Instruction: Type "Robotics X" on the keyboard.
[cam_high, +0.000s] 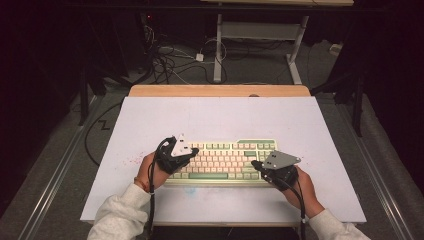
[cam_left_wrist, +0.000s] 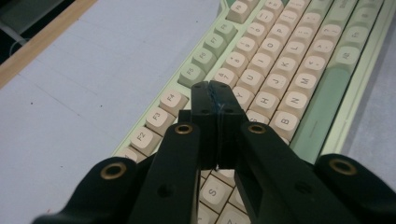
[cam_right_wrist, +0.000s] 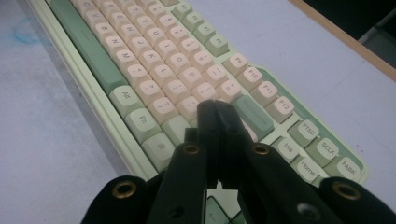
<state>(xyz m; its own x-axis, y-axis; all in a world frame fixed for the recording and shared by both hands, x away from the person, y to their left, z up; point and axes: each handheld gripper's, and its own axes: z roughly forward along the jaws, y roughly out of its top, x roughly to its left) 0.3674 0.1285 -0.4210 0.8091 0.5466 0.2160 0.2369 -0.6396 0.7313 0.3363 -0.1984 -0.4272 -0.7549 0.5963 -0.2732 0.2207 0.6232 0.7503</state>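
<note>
In the high view the keyboard (cam_high: 225, 161) lay on the tabletop (cam_high: 220, 117) in the lower middle of the frame, its long side running left to right, with bare surface above it and a narrow strip below. The left gripper (cam_high: 192, 151) sat over the keyboard's left end and the right gripper (cam_high: 255, 163) over its lower right part, each hand coming in from the bottom edge. Above the tabletop's far edge, in the upper middle of the frame, cables (cam_high: 167, 57) lay on the floor left of the legs of a second table (cam_high: 218, 47).
</note>
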